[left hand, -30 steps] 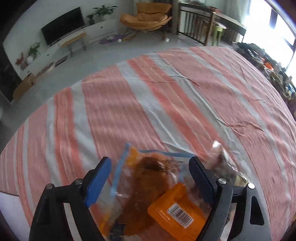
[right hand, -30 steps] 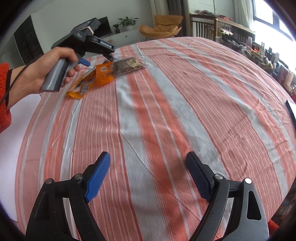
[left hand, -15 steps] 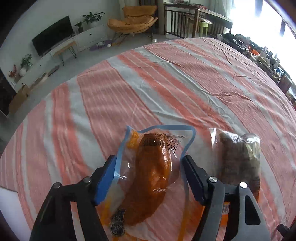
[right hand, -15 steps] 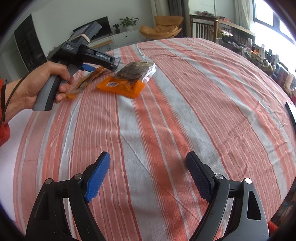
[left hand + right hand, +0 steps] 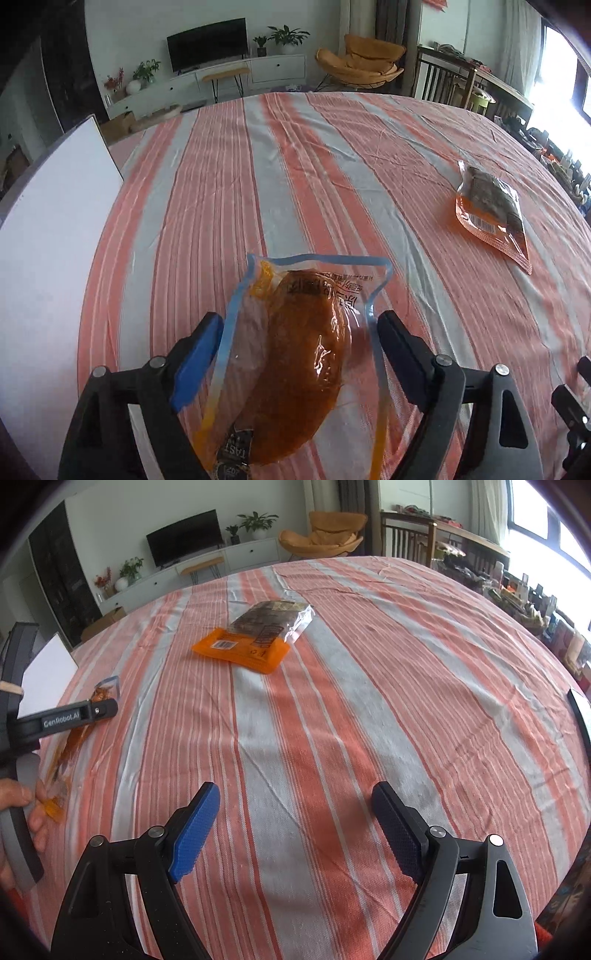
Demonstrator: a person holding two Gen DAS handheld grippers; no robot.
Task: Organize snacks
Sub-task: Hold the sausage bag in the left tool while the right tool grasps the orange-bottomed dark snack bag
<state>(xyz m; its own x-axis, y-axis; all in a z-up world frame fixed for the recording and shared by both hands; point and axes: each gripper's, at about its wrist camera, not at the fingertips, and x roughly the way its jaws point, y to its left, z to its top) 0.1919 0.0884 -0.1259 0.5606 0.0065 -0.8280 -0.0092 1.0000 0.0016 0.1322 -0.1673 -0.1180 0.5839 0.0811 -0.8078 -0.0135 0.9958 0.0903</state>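
Left-hand gripper (image 5: pixel 299 345) over a clear plastic pouch with a blue sealed border and an orange-brown filling (image 5: pixel 295 365), which lies flat on the counter under a cloth of orange and grey stripes (image 5: pixel 280 184), close to the cloth's left edge beside a white board (image 5: pixel 48 258). The fingers (image 5: pixel 197 354) stand apart on either side of the pouch and have just been opening; the blue pad lies at the pouch's left seal and the dark pad at its right, but whether either pad touches the film cannot be told, since the clear border blurs against the pads. In the right wrist view the same pouch shows only as an orange sliver under the left tool.

Right-hand gripper (image 5: pixel 295 827) hangs above bare cloth, fingers wide apart with nothing between them. The second snack, a flat packet with an orange lower half and a clear upper half over dark contents (image 5: pixel 255 637), lies well apart from the pouch, toward the middle of the counter.

Step in hand, as judged: the pouch is being set down at the left side. The next move calls for lifting the left gripper clear without dragging the slack film, then fetching the orange packet to lie beside the pouch.
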